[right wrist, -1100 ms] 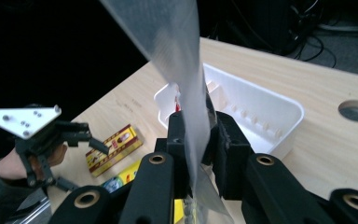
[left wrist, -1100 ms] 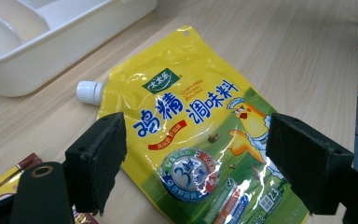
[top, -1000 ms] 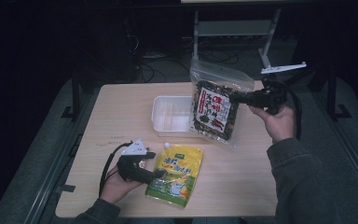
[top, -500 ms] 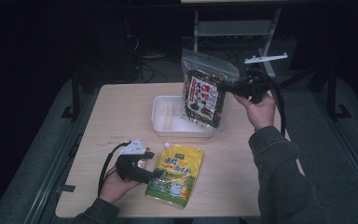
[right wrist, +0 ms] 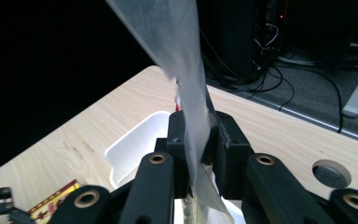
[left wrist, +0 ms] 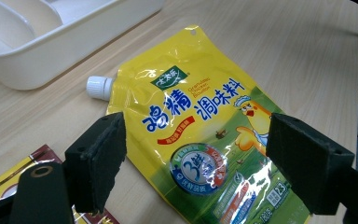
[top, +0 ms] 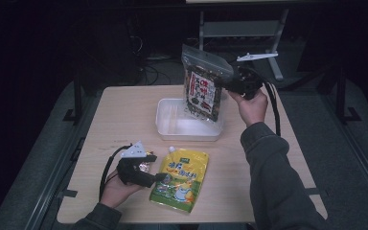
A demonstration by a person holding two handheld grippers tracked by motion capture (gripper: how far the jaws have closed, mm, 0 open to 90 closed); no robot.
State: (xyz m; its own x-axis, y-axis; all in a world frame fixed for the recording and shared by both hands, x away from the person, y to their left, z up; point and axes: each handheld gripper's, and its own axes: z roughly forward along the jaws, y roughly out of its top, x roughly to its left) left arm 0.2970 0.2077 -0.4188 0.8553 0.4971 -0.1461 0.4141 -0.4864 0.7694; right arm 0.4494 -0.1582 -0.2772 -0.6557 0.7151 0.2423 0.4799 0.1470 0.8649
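**Held seaweed pouch over tray: hazards and materials**

Landmark: white tray (top: 172,130), mid-table.

- Left gripper (top: 159,178), near side of tray, low on the table. Jaws apart, straddling the yellow pouch without touching it. Small red-and-gold packet (top: 145,167) tucked under the gripper body.
- Yellow pouch (top: 181,178), near side of tray, lying flat. Glossy flexible film, white screw cap at the corner nearest the tray, printed chicken figure. Likely slippery under hard pads.
- White tray: rigid matte plastic, shallow, divided, rounded corners.
- Seaweed pouch (top: 202,91), hanging upright above tray's right end. Clear crinkled top, dark printed body.
- Right gripper (top: 226,86), right of and above tray. Jaws clamped on the pouch's thin edge.

Risks, as judged: thin film sliding out of the clamp; bag swinging and landing across the tray rim.
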